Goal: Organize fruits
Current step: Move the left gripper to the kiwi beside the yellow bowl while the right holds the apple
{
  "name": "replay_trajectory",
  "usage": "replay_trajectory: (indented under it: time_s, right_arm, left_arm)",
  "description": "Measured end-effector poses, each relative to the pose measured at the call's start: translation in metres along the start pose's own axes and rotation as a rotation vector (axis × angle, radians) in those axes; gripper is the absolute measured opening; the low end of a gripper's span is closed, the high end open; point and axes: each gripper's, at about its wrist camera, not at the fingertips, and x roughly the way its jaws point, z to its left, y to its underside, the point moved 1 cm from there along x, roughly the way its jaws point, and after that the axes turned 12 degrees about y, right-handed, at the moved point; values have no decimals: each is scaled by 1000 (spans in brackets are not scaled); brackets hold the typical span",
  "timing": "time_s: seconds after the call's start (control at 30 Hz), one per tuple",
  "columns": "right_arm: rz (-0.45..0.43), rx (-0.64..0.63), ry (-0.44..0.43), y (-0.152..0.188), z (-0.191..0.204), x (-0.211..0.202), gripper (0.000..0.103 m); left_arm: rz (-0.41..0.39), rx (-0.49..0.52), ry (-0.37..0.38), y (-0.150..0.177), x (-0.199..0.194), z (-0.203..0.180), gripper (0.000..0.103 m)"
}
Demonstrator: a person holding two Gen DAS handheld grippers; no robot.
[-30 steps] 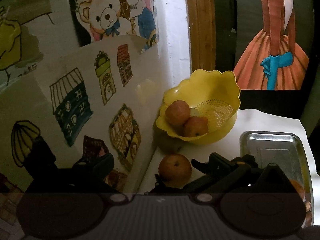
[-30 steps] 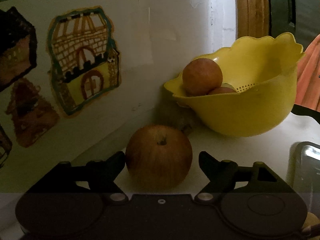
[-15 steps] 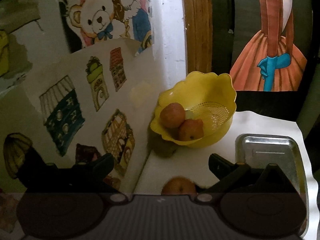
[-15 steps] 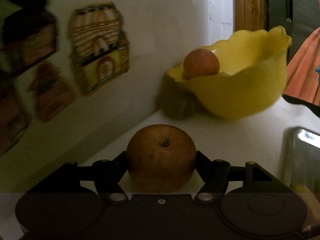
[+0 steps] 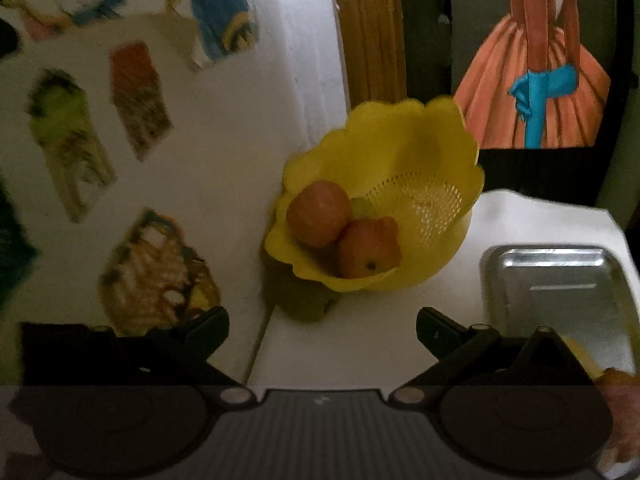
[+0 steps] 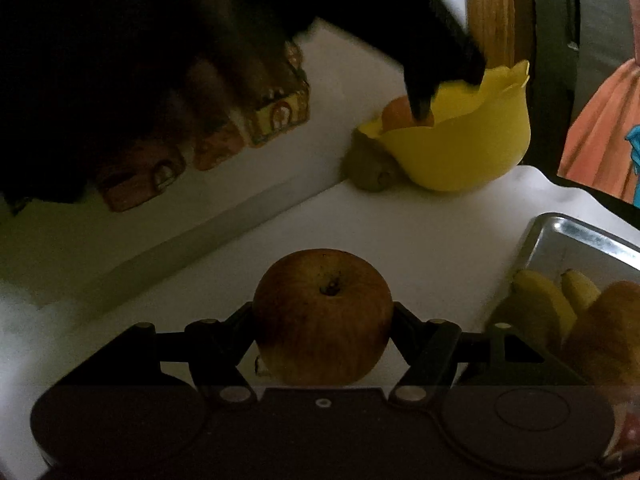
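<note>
right gripper [image 6: 322,322] pinching apple [image 6: 322,316] | left gripper [image 5: 322,326] spread, holding nothing | yellow bowl [image 5: 400,148] at 12 o'clock | metal tray [image 5: 560,276] at 3 o'clock

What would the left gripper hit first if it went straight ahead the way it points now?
The left gripper, open and empty, points at the yellow bowl. Going straight on, it would probably first meet the greenish fruit lying against the bowl's base, then the bowl's near wall. Depth is uncertain.
</note>
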Motion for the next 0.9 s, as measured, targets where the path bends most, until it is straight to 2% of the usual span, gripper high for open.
replay_trajectory:
  time_s: [0.17,0.3,0.37,0.7,0.9]
  right_arm:
    - [-2,14,-23,7,-9,-20,71]
    - [-5,18,-34,10,-9,-21,71]
    - [-5,28,-46,12,-12,-23,71]
    - [-16,25,-58,12,-16,-15,71]
    - [-24,30,-47,15,-16,-14,71]
  left_arm:
    - [8,119,-49,17,34,-5,98]
    - [23,135,-71,23,61,-1,97]
    - [32,149,-101,25,75,0,93]
    - [18,132,-153,24,102,3,91]
    - [-6,95,-178,21,115,7,85]
